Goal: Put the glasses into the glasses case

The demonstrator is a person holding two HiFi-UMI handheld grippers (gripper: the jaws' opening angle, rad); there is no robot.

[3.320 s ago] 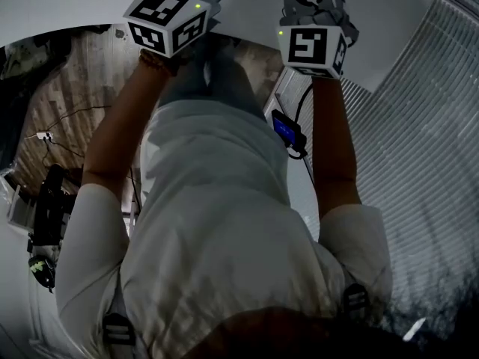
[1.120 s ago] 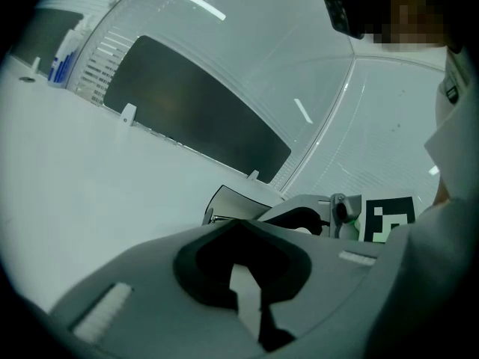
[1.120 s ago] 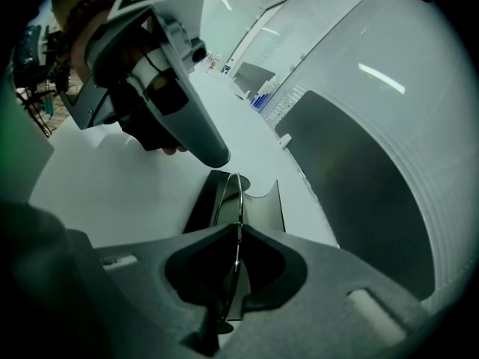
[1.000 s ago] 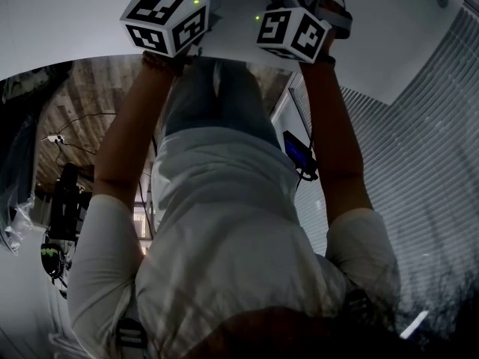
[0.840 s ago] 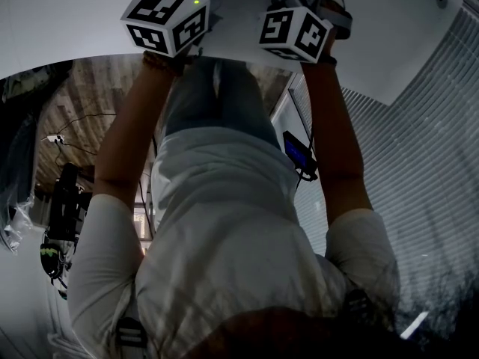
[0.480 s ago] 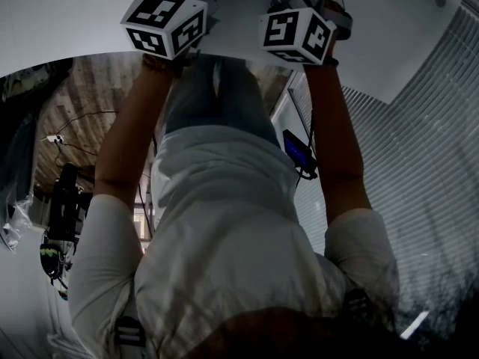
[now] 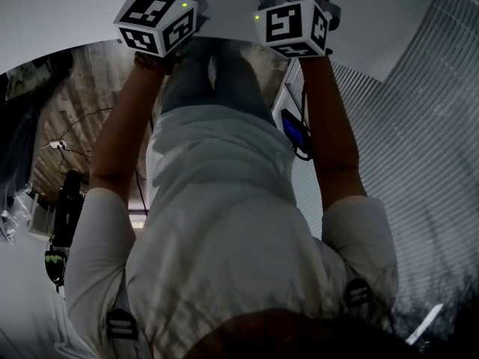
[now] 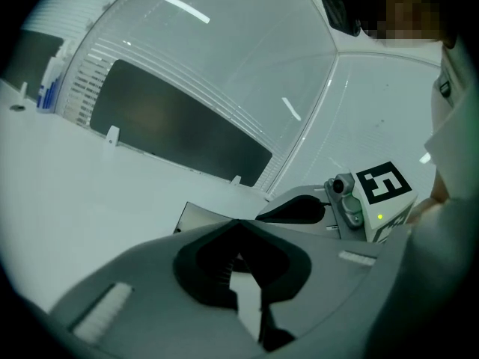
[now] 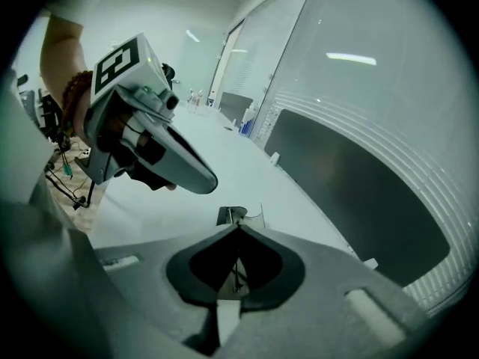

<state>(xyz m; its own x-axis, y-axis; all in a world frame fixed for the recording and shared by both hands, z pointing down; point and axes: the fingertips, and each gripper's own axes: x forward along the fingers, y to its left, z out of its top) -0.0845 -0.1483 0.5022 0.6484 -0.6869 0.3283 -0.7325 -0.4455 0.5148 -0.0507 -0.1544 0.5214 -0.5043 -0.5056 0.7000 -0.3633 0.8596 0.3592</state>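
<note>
In the right gripper view a small grey case (image 9: 233, 215) lies on the white table (image 9: 224, 163), just past my right gripper (image 9: 238, 227), whose jaws are shut tip to tip. A thin dark line shows behind the tips; I cannot tell what it is. In the left gripper view my left gripper (image 8: 238, 223) is also shut, and a grey flat piece (image 8: 196, 214) of the case peeks out behind it. The glasses are not clearly visible. In the head view only the marker cubes, left (image 7: 153, 21) and right (image 7: 292, 27), show above the table; the jaws are cut off.
Each gripper sees the other beside it: the left gripper (image 9: 206, 182) and the right gripper (image 8: 263, 215). A dark panel (image 9: 352, 193) runs along the table's far edge. Small bottles (image 9: 247, 126) stand at the far end. The person's body fills the head view.
Both marker cubes have shifted slightly toward the top of the head view. The right cube has rolled, so one face now looks more squarely at the camera.
</note>
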